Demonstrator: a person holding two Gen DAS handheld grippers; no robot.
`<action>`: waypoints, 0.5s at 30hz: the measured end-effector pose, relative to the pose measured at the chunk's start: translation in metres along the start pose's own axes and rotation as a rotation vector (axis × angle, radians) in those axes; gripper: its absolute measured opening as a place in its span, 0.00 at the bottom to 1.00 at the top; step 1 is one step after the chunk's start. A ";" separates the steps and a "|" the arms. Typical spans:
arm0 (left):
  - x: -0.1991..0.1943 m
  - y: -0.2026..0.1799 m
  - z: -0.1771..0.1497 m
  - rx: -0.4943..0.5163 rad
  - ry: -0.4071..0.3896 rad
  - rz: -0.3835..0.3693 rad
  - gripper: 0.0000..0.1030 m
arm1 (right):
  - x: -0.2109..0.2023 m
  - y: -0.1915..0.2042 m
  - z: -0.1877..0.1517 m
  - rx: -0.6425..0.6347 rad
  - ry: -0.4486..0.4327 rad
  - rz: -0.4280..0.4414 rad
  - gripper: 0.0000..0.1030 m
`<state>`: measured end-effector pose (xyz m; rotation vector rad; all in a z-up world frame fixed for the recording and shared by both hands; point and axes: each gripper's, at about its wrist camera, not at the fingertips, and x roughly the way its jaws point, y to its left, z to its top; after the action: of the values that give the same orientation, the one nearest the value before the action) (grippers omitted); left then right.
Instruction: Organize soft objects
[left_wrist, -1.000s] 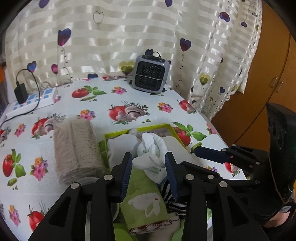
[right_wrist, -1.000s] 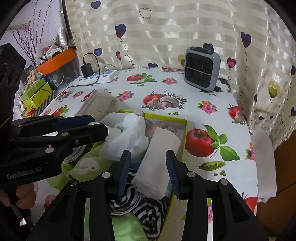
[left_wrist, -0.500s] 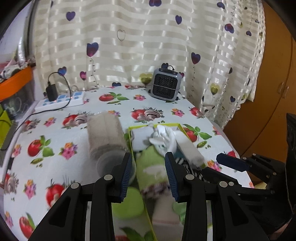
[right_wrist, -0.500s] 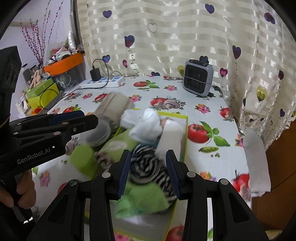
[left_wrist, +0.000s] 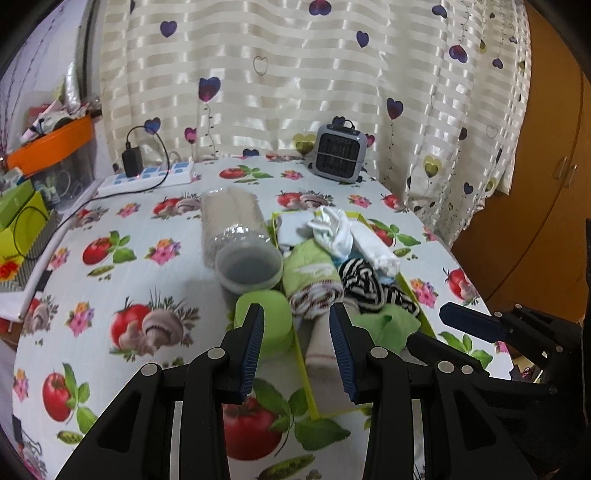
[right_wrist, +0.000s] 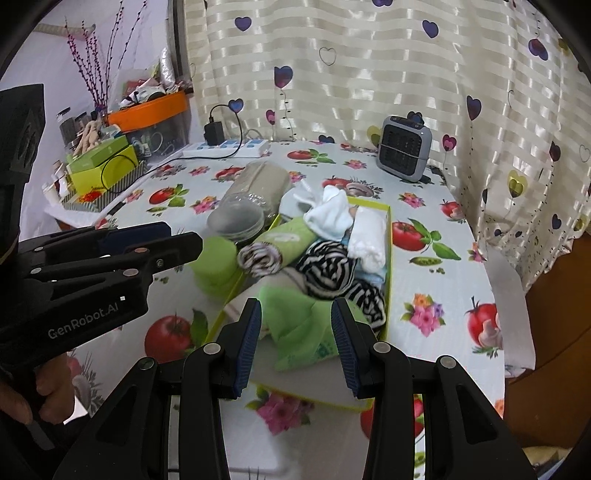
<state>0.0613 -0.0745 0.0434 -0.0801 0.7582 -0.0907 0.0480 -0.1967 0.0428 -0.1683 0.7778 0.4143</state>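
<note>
Both tongs, left (left_wrist: 297, 334) and right (right_wrist: 295, 332), were open and empty. They hung over the yellow box (right_wrist: 388, 258) stuffed with rolled cloths (right_wrist: 328, 218).

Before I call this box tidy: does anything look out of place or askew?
Yes. The yellow-green box is overfilled: the white cloth is heaped loose on top, and the striped roll overhangs its left wall. A clear tub lies tipped on its side beside it.

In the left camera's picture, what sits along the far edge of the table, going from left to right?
Orange bin → black charger plugged into the white power strip → small grey heater → wooden cupboard beyond the curtain.
</note>
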 end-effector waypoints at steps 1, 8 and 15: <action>-0.001 0.001 -0.002 -0.001 0.002 0.000 0.35 | -0.001 0.001 -0.002 -0.001 0.000 -0.001 0.39; -0.006 0.001 -0.017 0.001 0.020 0.007 0.35 | -0.006 0.008 -0.008 -0.009 0.005 -0.005 0.39; -0.006 0.001 -0.023 0.001 0.034 0.006 0.35 | -0.006 0.011 -0.009 -0.015 0.009 -0.006 0.39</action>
<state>0.0411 -0.0742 0.0305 -0.0756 0.7927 -0.0863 0.0339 -0.1917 0.0404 -0.1869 0.7830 0.4139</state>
